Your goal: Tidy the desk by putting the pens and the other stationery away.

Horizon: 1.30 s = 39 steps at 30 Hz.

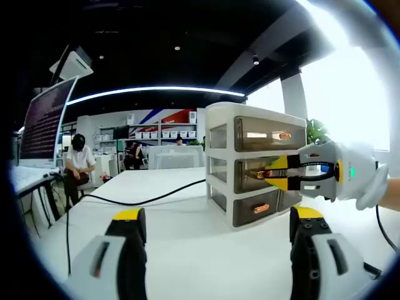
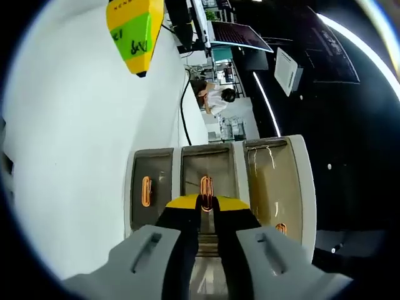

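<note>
A white three-drawer unit with smoky drawer fronts and copper handles stands on the white desk. My right gripper, held by a gloved hand, comes in from the right and is shut on the middle drawer's handle. In the right gripper view, which is rolled sideways, the right gripper pinches that handle on the drawer unit. My left gripper is open with nothing between its fingers, low over the desk in front of the unit. Its yellow and green fingertip shows at the top.
A black cable runs across the desk toward the unit. A monitor stands at the left edge. A person sits beyond the desk, with shelves behind. The desk is bare in front of the drawers.
</note>
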Each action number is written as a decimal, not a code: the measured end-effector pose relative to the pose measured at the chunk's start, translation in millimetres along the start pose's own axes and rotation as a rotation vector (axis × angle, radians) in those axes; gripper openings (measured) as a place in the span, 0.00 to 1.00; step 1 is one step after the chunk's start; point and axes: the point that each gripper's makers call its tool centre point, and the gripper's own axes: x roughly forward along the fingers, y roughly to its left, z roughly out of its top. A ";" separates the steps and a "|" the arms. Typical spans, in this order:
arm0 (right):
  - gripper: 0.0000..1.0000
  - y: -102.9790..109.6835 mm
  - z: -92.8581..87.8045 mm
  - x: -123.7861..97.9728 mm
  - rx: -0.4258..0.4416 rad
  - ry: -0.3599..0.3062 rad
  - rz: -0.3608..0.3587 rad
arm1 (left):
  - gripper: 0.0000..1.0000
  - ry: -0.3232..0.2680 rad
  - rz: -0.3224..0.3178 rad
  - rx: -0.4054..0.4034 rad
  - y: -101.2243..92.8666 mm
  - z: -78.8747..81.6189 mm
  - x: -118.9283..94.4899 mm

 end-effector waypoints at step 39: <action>0.11 18.0 40.6 -92.1 -0.001 -0.113 0.034 | 0.96 -0.073 0.057 -0.040 18.0 22.8 -11.7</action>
